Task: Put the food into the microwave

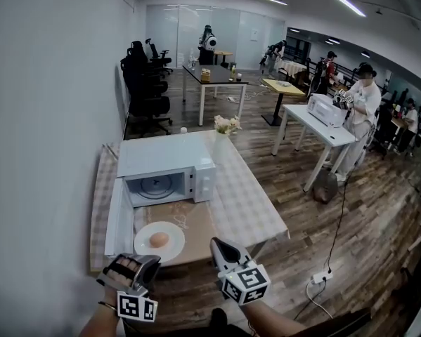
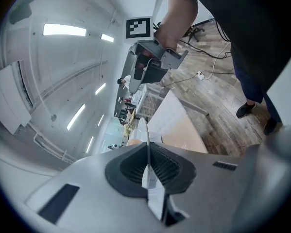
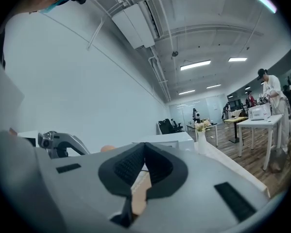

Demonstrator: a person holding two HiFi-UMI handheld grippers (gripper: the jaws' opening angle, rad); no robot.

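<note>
Both grippers' fingers are clenched on nothing, left gripper and right gripper low in the frame. No step looks done: the food lies on its plate on the worktop, lower centre, just before the open microwave; lifting and loading remain.

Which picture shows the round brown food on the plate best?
The head view: the food lies in full sight on the white plate. The left gripper view shows a small orange bit beside the plate's edge; the right gripper view only a sliver above its jaws.
</note>
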